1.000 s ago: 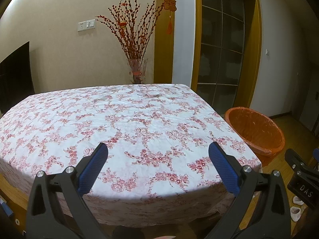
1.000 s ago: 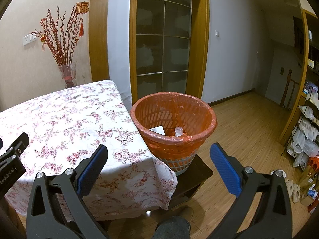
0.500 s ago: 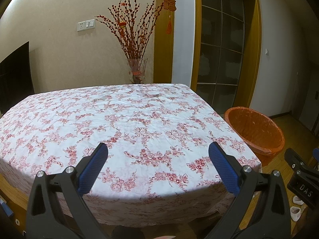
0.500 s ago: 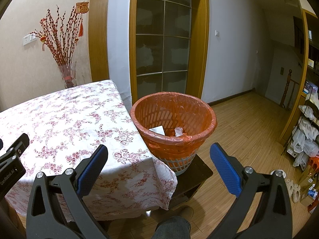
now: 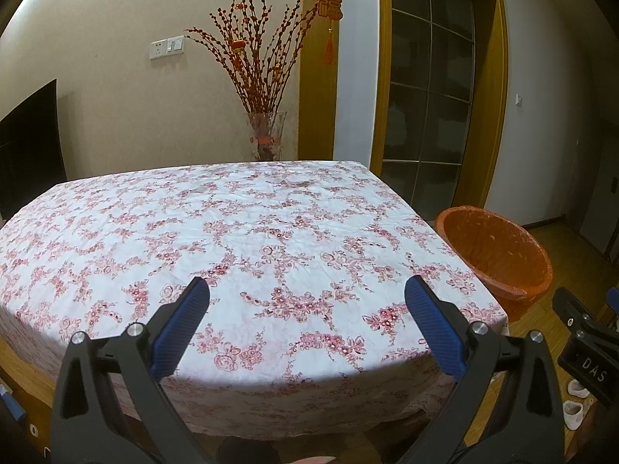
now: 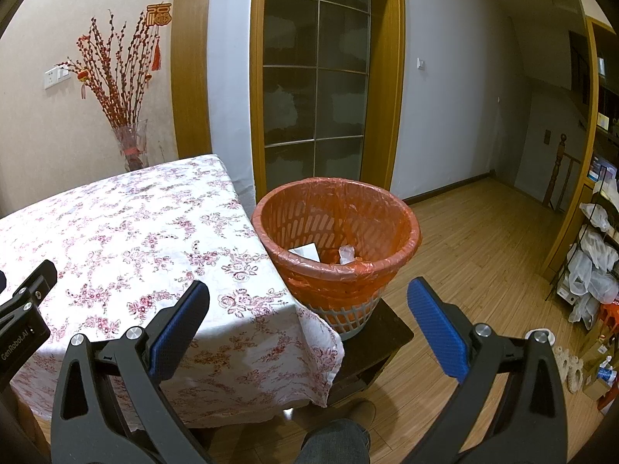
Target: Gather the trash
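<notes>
I'm in a home dining room. A floral tablecloth (image 5: 247,239) fills mid-frame; a vase of red branches (image 5: 265,135) stands upper centre, wooden flooring (image 6: 479,255) at right.

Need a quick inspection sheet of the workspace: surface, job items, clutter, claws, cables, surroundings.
Surface: table under floral tablecloth; no loose trash seen on it.
Job items: orange-lined waste basket on a dark stool beside the table's right edge; white paper and a crumpled wrapper inside.
Clutter: bags on a rack, far right.
Claws: left claw open, empty, over the table; right claw open, empty, facing the basket.
Cables: nothing seen.
Surroundings: vase of red branches, glass door, wood floor.
</notes>
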### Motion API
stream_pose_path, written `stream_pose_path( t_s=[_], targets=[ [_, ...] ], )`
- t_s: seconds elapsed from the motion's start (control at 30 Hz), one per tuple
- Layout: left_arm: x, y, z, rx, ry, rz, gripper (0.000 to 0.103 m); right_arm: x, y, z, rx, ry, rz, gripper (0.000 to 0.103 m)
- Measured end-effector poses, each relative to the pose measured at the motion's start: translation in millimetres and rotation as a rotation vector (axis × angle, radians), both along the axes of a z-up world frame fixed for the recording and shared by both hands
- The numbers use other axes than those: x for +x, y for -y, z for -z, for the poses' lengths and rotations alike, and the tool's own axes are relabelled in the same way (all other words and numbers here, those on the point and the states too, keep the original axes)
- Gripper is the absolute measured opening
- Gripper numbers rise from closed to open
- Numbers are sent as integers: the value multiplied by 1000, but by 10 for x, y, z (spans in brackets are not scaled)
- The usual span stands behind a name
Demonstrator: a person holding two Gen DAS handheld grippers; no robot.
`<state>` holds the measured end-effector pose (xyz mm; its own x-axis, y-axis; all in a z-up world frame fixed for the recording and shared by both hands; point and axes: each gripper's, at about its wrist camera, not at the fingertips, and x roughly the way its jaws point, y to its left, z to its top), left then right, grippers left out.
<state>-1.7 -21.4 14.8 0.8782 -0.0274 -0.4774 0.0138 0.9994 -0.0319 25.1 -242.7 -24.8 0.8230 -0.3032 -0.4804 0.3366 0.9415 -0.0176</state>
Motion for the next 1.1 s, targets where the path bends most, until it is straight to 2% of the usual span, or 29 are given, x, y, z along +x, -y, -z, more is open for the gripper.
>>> stream_pose_path(
  t_s=[1.1],
  targets=[
    [-7,-16,9,4,-5,15,99,-5,-3,39,6,-3,3,101]
  ],
)
